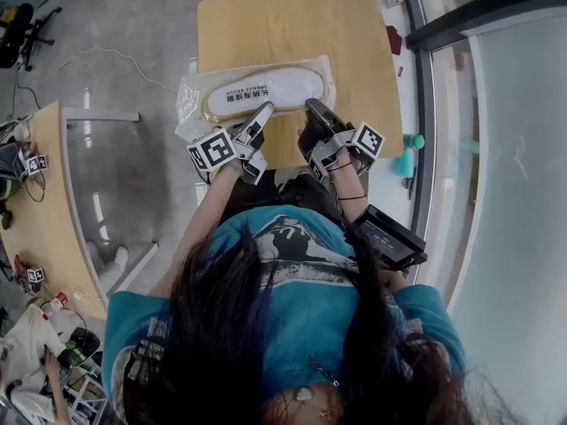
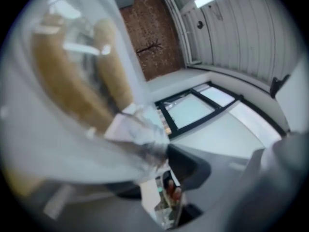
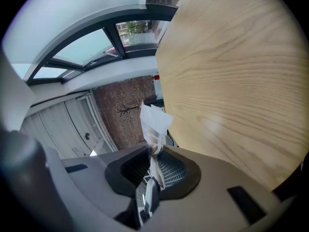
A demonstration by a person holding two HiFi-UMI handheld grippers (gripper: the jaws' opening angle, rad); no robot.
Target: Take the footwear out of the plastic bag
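One slipper [image 1: 266, 89] lay in the plastic bag [image 1: 189, 103]; my right gripper [image 1: 311, 105] pinched the bag, my left gripper's [image 1: 265, 110] jaws were apart.

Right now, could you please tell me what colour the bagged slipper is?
The slipper is white, tan-edged; clearest in the head view.

We are observing a pale wooden tabletop [image 1: 266, 25] with fine, visible grain under a smooth satin finish. On it we are noting a transparent plastic bag [image 1: 188, 100] of thin, glossy, wrinkled film. Through the film we are seeing a white flat slipper [image 1: 266, 88] with a matt, cloth-like face and a tan, woven-looking rim. We are reading the right gripper [image 3: 153, 151] as matt grey moulded plastic, and its pads [image 3: 174, 170] as black and finely ribbed. We are recording the grey floor [image 1: 133, 16] as smooth and faintly mottled.
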